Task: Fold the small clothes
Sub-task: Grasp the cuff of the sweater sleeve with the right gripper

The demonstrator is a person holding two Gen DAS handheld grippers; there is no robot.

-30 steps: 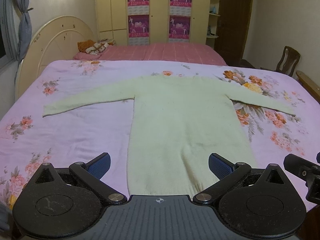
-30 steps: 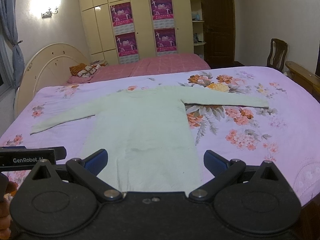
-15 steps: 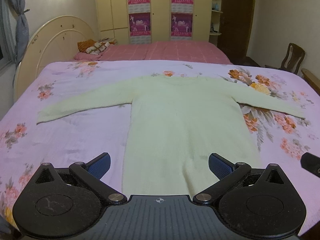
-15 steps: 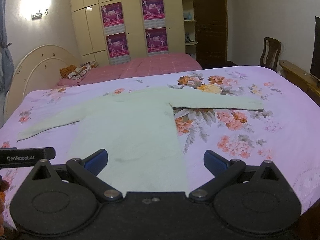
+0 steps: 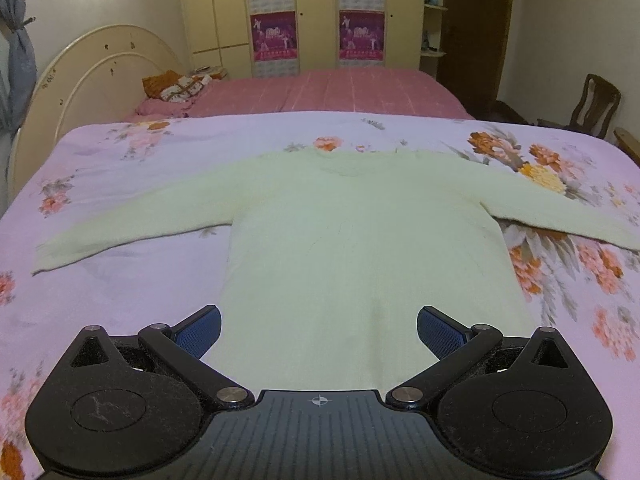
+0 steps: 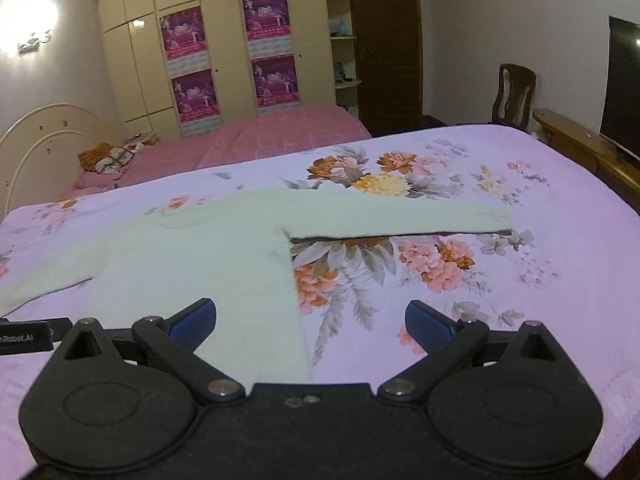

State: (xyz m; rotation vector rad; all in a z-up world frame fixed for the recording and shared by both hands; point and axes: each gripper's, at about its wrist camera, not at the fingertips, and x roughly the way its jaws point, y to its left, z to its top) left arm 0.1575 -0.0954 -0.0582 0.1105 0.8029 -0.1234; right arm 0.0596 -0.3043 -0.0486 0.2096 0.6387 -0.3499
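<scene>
A pale green sweater (image 5: pixel 360 248) lies flat on a pink flowered bedspread (image 5: pixel 120 288), both sleeves stretched out to the sides and the neck pointing away toward the far edge. The left gripper (image 5: pixel 319 330) hovers above the sweater's lower hem, its blue-padded fingers (image 5: pixel 198 330) spread wide with nothing between them. The right gripper (image 6: pixel 311 320) hangs over the sweater's right side edge, jaws likewise wide apart and holding nothing; one finger sits over the knit, the other over the flowered cloth. The right sleeve (image 6: pixel 400 218) reaches out across the flower print (its cuff lying flat). Behind stands a second bed with a pink cover (image 5: pixel 320 92).
</scene>
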